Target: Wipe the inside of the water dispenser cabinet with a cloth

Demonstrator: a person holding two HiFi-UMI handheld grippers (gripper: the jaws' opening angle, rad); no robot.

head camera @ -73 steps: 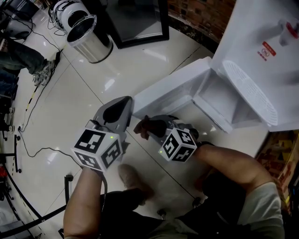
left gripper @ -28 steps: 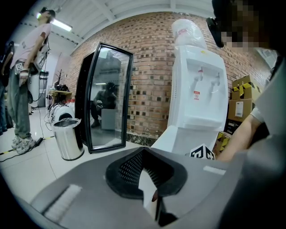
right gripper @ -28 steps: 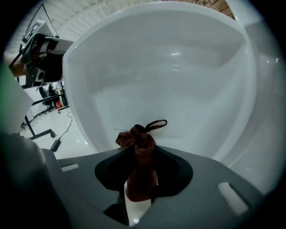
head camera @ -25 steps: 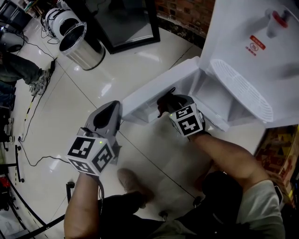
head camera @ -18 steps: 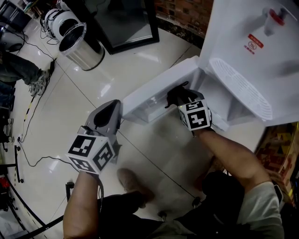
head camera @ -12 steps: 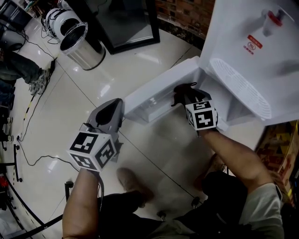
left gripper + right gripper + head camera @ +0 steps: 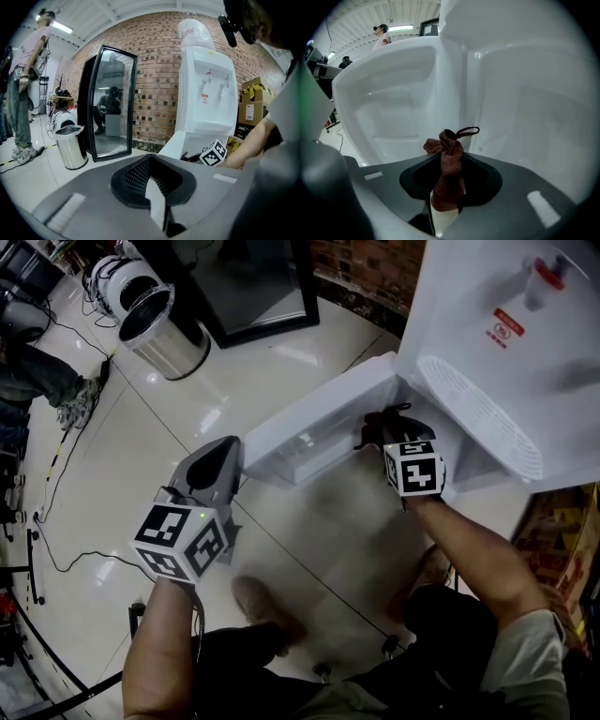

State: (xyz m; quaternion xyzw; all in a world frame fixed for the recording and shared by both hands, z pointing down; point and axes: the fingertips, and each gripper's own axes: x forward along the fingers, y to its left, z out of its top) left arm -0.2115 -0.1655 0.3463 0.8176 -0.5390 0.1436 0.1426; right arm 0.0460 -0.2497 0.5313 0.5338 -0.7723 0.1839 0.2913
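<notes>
Sticking out of clamped right claw: brown cloth, facing cabinet interior.

We see a reddish-brown cloth, faintly mottled. The water dispenser is white all over, and so is its cabinet door; we note a red-topped tap and a red-and-white label on its front. The left gripper and the right gripper are both grey, each with a cube patterned in black-and-white squares. The bin is silvery metal, the floor pale, glossy cream tile, and the wall red-brown brick with light joints.
</notes>
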